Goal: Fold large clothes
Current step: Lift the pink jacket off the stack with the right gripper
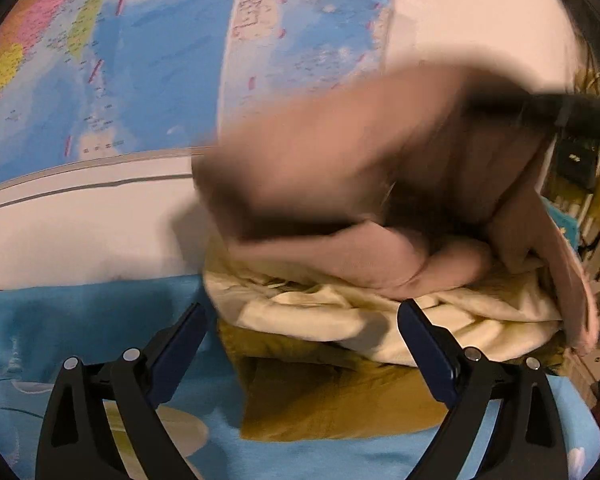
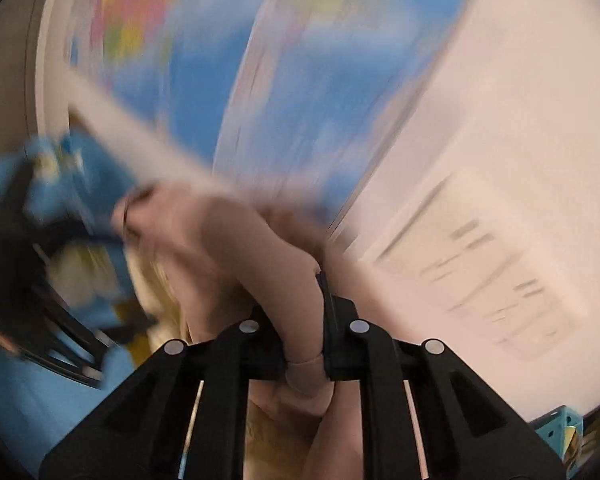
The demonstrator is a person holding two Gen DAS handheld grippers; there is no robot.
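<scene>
A beige-pink garment (image 1: 360,168) hangs lifted and motion-blurred over a pile on the blue bed sheet (image 1: 60,320). Under it lie a cream garment (image 1: 340,316) and a mustard-brown garment (image 1: 332,396). My left gripper (image 1: 304,320) is open and empty, low over the pile's near edge. My right gripper (image 2: 304,312) is shut on the beige-pink garment (image 2: 236,248) and holds it up in the air. It shows as a dark blur at the upper right of the left wrist view (image 1: 548,104). The right wrist view is strongly blurred.
A large map (image 1: 120,60) hangs on the white wall behind the bed. Cluttered shelves (image 1: 584,200) stand at the right. The sheet shows a white cartoon print (image 1: 172,428) near the front.
</scene>
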